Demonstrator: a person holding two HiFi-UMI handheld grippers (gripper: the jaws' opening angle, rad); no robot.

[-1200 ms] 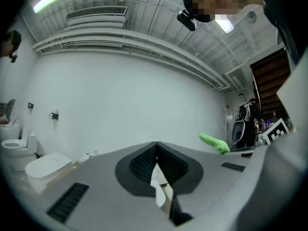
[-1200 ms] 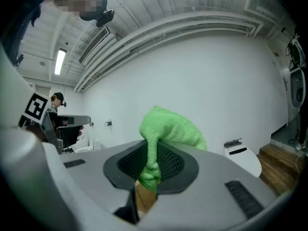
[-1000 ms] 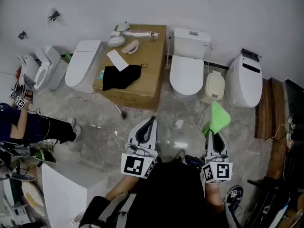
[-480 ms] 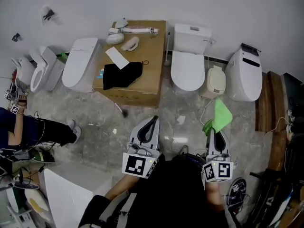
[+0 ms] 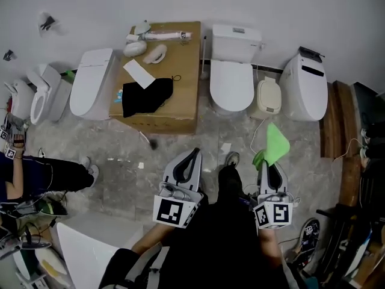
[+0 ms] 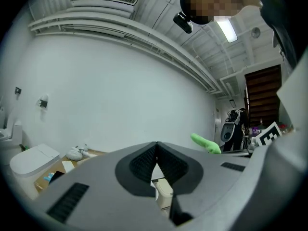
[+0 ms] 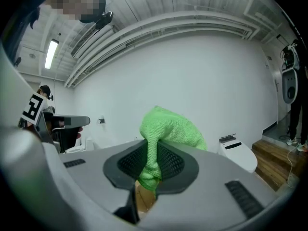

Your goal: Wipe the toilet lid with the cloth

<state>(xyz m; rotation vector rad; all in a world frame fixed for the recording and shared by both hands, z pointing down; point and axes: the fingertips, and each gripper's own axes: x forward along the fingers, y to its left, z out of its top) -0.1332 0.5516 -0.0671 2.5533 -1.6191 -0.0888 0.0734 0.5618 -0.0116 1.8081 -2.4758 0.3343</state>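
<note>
1. The cloth [image 5: 274, 146] is green, soft and light. One bunched end is pinched in the right tool [image 5: 269, 170] and the rest flops loose above the tips.
2. It looks like grippy microfibre that won't slip. I'd guess it crumples easily, so the loose end should be laid flat for wiping.
3. The left tool [image 5: 191, 156] has its jaws pressed together with nothing between them.
4. Both tools are held low, close to the person's body, pointing forward over the floor.
5. The lid [image 5: 233, 84] is down, well ahead by the wall, and nothing is touching it.
</note>
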